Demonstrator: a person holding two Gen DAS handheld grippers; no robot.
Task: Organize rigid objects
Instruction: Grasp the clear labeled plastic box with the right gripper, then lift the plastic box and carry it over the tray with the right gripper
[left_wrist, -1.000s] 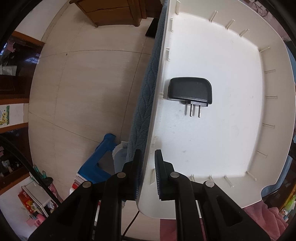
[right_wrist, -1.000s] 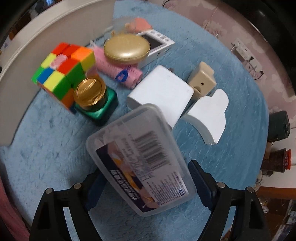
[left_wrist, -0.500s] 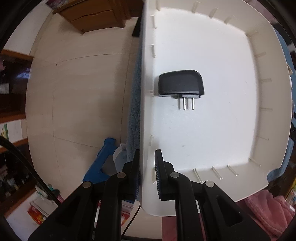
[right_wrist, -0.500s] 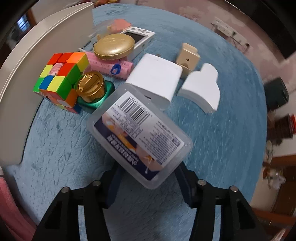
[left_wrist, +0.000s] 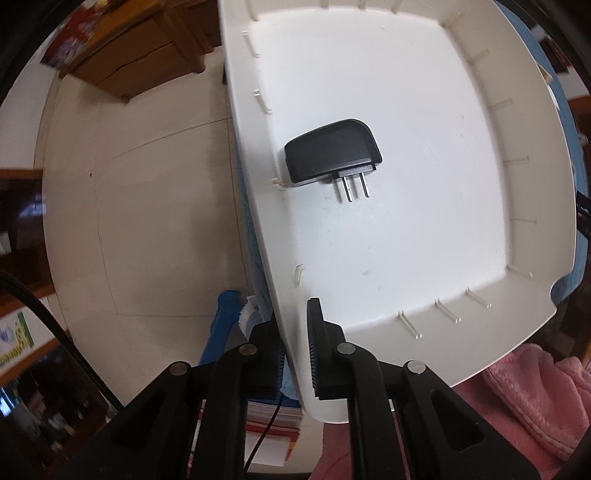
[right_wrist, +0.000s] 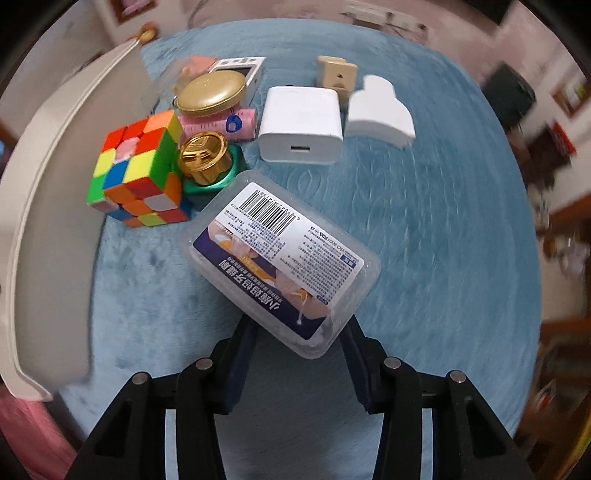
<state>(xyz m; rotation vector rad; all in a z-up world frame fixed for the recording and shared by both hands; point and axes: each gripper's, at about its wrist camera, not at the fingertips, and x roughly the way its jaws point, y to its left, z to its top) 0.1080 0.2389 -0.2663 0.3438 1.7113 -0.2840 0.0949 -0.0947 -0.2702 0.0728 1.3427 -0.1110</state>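
Note:
My left gripper is shut on the near-left rim of a white tray, one finger inside the wall and one outside. A black plug adapter lies inside the tray by its left wall. In the right wrist view a clear plastic box with a barcode label sits with its near end between the fingers of my right gripper. The jaws are closing and the pads touch both of its sides. Behind it on the blue cloth stand a colour cube, a gold-lidded green jar and a white charger.
Further back lie a gold oval case, a pink roll, a beige adapter and a white plug. The tray borders the cloth on the left. Pale floor, a wooden cabinet and pink fabric surround the table.
The right jaws have narrowed from wide apart onto the clear box, and the wrist has rolled. The left gripper has rolled too, still clamped on the tray rim.

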